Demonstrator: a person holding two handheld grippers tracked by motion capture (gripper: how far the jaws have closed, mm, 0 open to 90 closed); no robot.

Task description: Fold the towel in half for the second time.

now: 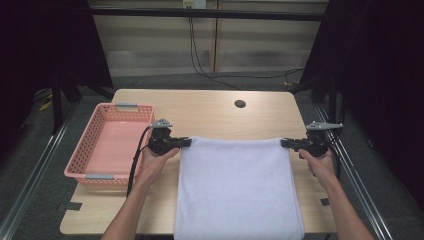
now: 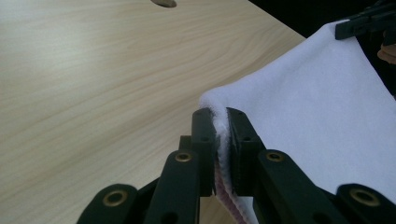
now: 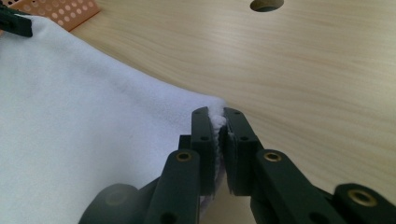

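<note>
- My left gripper (image 1: 187, 142) is clamped on the far left corner of the white towel (image 1: 237, 187); in the left gripper view the jaws pinch the towel's folded edge (image 2: 219, 128) between the pads.
- My right gripper (image 1: 285, 143) is clamped on the far right corner; in the right gripper view a tuft of towel (image 3: 217, 122) sits squeezed between the jaws.
- No earlier frame here, so I only note the grip: both pairs of jaws closed on cloth.
- Towel lies spread on the wooden table (image 1: 210, 112), centre to right; its far edge is stretched straight between my two grippers, its near edge hangs at the table's near edge.
- Far corners look raised just off the tabletop in the gripper views; rest of the towel lies flat.
- My left hand (image 1: 156, 159) and right hand (image 1: 320, 162) hold the grippers at either side of the towel.
- Pink perforated basket (image 1: 85, 145) sits on the left part of the table, just left of my left gripper, apart from the towel.
- Round cable hole (image 1: 240, 104) in the tabletop, far of the towel.
</note>
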